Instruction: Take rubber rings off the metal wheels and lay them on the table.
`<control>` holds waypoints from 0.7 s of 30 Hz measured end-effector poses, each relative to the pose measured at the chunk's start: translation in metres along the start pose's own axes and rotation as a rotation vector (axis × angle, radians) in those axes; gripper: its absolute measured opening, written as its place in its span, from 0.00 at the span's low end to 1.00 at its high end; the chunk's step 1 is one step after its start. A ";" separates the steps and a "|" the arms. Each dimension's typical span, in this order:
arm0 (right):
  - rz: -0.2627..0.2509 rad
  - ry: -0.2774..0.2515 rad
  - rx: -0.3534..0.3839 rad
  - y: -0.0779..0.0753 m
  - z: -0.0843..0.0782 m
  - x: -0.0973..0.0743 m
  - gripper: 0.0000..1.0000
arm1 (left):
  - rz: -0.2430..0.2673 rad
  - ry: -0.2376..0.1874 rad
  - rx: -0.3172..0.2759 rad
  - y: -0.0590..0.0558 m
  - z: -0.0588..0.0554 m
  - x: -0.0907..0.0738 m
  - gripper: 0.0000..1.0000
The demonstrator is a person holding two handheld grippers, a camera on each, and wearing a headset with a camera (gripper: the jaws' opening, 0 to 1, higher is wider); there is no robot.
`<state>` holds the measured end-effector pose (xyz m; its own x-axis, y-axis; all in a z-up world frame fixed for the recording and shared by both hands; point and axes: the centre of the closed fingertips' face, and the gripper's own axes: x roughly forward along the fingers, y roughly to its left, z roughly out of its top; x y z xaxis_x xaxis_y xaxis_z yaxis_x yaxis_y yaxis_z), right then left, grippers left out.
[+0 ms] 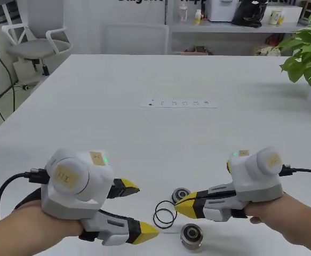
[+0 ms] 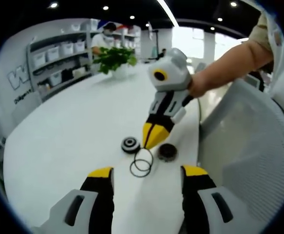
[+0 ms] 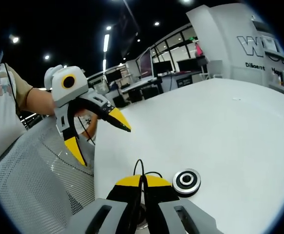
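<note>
left claw: spread wide, yellow tips well apart with nothing between them; held low over the near edge of the counter, pointing toward the rings.
right claw: pressed together, yellow tips meeting; tip right at the edge of the rings. Cannot tell whether any rubber is nipped between the tips.
rings: two thin black loops, overlapping, lying on the counter between the two claws and off the wheels.
near wheel: small metal disc lying flat just beside the rings, on the person's side of the right claw's tip.
far wheel: same kind of disc, flat on the counter just beyond the rings, close to the right claw's tip.
counter: white, broad, bare past the wheels.
socket strip: set into the middle of the counter, well beyond the work.
plant: green leaves at the far right edge of the counter.
chair: white, on the floor past the far left corner.
</note>
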<state>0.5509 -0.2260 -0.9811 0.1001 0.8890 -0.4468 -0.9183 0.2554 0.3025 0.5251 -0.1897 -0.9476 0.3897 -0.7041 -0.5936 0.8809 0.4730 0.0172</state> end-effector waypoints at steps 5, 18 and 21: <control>0.011 0.018 0.003 0.000 -0.004 0.007 0.00 | 0.008 0.002 -0.006 0.003 -0.002 -0.002 0.57; -0.002 0.052 0.038 -0.012 -0.015 0.012 0.00 | 0.012 0.009 -0.023 0.006 -0.008 -0.004 0.56; -0.011 0.059 0.048 -0.014 -0.018 0.013 0.00 | 0.010 0.014 -0.026 0.006 -0.009 -0.003 0.56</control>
<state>0.5585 -0.2246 -1.0061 0.0859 0.8623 -0.4990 -0.8978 0.2842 0.3365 0.5267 -0.1799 -0.9532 0.3941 -0.6918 -0.6050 0.8698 0.4934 0.0023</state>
